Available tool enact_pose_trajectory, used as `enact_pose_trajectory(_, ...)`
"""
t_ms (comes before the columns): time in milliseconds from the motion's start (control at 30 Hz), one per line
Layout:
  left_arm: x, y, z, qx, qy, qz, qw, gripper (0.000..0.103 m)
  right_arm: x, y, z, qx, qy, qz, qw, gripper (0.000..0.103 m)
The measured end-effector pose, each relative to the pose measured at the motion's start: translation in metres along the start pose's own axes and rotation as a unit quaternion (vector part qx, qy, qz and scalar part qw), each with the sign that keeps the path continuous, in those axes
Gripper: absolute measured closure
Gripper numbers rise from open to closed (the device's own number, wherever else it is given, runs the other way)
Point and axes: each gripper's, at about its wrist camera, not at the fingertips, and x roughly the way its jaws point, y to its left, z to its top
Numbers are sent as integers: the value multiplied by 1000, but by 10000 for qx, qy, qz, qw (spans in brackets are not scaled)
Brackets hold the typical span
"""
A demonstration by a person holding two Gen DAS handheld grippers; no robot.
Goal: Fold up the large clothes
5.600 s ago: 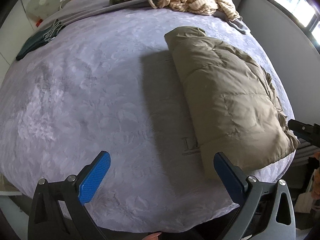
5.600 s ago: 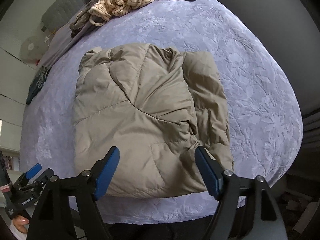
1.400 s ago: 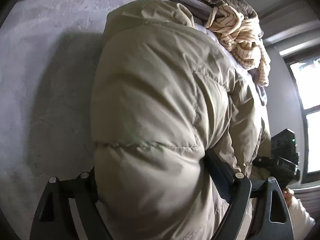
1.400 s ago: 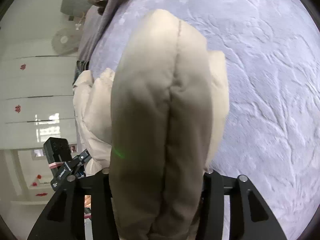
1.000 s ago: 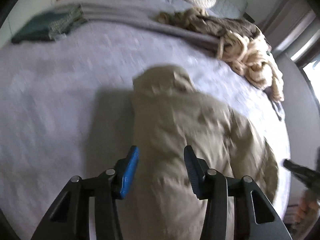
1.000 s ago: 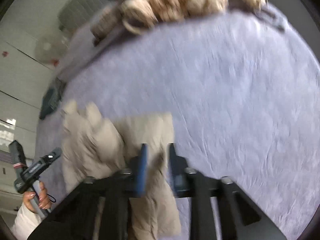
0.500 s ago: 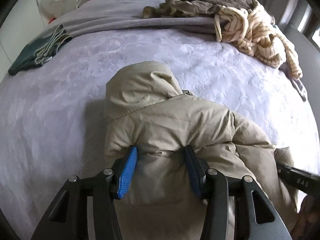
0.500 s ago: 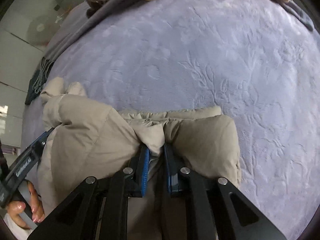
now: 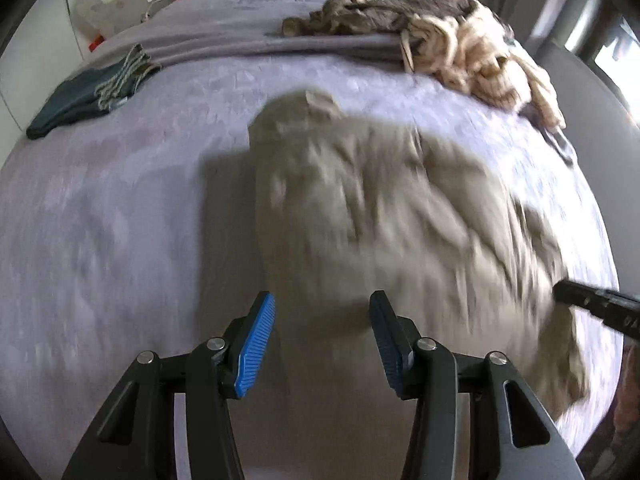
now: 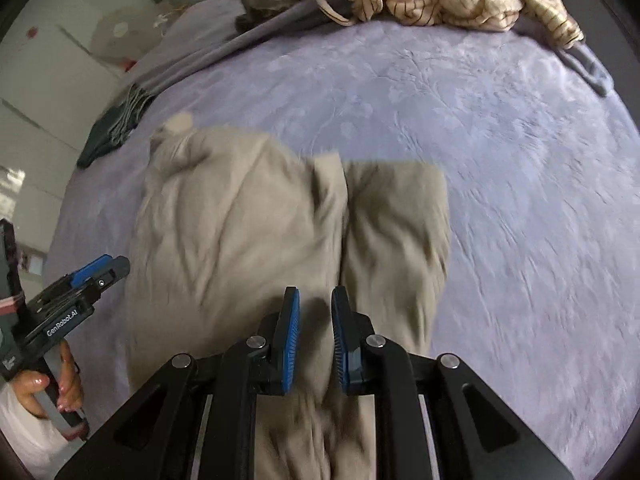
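1. Now the tan puffy jacket (image 9: 360, 208) lies folded on the purple bed cover (image 9: 120, 220), its hood end pointing away toward the far clothes pile (image 9: 472, 56).
2. The left gripper (image 9: 322, 328) has just been opening; its blue pads stand apart, holding nothing, above the jacket's near edge.
3. The right gripper (image 10: 314, 330) has a small gap between its pads, with nothing pinched, over the jacket.
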Motion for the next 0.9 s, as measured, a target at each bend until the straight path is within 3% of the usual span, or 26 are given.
enact_pose_trajectory(33,0,0,-13,49,71,54,9999,33,-3,0,-9,3,-14,-38,10000,85)
enact_pose_trajectory(100,1,0,-32,58,168,117,9998,33,-10,-1,-30,113,-3,-74,9999,85)
enact_pose_trajectory(267,8,6,-51,-140,405,125,9990,32,17,-15,-66,509,647,-244,9963,85)
enact_pose_trajectory(467,7,1,-55,-53,448,231,9987,32,30,-16,-69,731,757,-467,9934,85)
enact_pose_trajectory(533,5,-1,-56,-20,445,265,9987,32,20,-15,-66,821,631,-488,9934,85)
enact_pose_trajectory(733,5,0,-56,61,442,155,9989,32,-47,6,-68,808,-560,-366,9945,85)
enact_pose_trajectory(800,5,1,-56,99,440,138,9989,32,-42,15,-67,675,-447,-290,9963,85)
enact_pose_trajectory(900,6,1,-56,161,437,128,9988,32,-14,21,-70,622,1,-523,9967,85)
